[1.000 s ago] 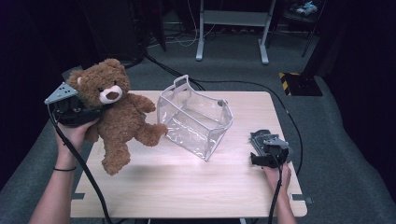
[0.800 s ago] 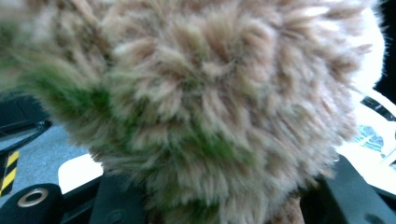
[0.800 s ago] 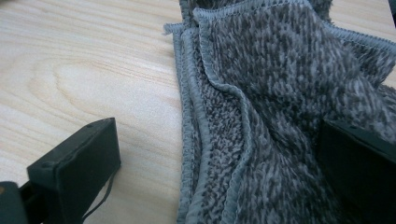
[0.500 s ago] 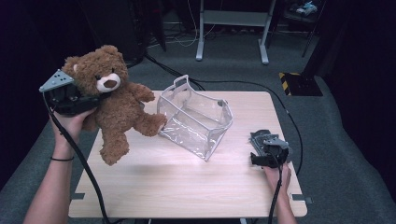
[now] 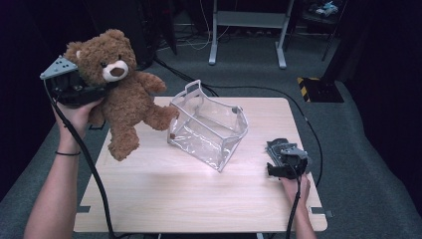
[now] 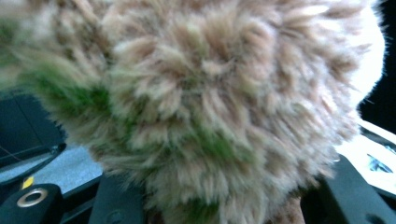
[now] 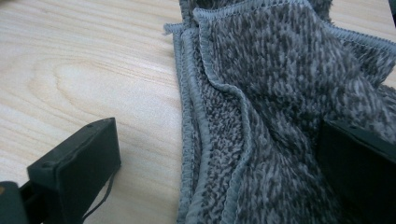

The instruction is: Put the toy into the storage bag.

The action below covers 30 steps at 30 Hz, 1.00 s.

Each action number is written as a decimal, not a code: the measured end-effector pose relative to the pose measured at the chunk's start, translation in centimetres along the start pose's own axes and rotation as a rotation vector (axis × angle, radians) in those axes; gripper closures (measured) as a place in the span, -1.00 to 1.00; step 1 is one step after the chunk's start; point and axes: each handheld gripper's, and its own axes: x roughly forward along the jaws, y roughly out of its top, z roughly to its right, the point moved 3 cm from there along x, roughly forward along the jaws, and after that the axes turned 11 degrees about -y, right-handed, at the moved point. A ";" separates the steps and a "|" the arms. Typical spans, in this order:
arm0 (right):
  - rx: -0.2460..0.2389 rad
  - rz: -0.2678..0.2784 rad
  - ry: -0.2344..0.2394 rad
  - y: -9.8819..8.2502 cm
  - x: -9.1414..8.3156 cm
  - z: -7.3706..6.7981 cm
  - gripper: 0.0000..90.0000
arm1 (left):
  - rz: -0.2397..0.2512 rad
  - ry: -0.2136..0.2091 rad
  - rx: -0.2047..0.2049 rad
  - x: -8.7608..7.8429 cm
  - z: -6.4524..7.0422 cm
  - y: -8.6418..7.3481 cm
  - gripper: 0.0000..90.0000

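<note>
The left gripper (image 5: 82,89) clamped the fluffy brown teddy bear (image 5: 122,94) aloft, legs dangling; the clear plastic pouch (image 5: 209,124) lay just right, mouth upward.

A dim lab or studio: a lone wooden bench (image 5: 199,199) on grey carpet (image 5: 358,124), cables (image 5: 199,82), a metal stand (image 5: 249,20), hazard tape (image 5: 311,82).
</note>
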 end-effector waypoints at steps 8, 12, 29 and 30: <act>0.004 -0.004 -0.001 0.0 0.0 0.0 -1.00 | 0.007 -0.003 0.009 1.0 -0.2 1.5 0.12; -0.001 -0.004 -0.001 0.0 0.0 0.0 -1.00 | 0.010 -0.012 0.027 1.7 0.2 2.6 0.12; -0.004 -0.003 -0.001 -0.1 -0.1 0.0 -1.00 | 0.011 -0.064 0.067 6.2 2.4 5.5 0.11; -0.003 -0.004 -0.002 -0.1 -0.1 0.0 -1.00 | 0.007 -0.065 0.075 6.4 2.4 5.6 0.11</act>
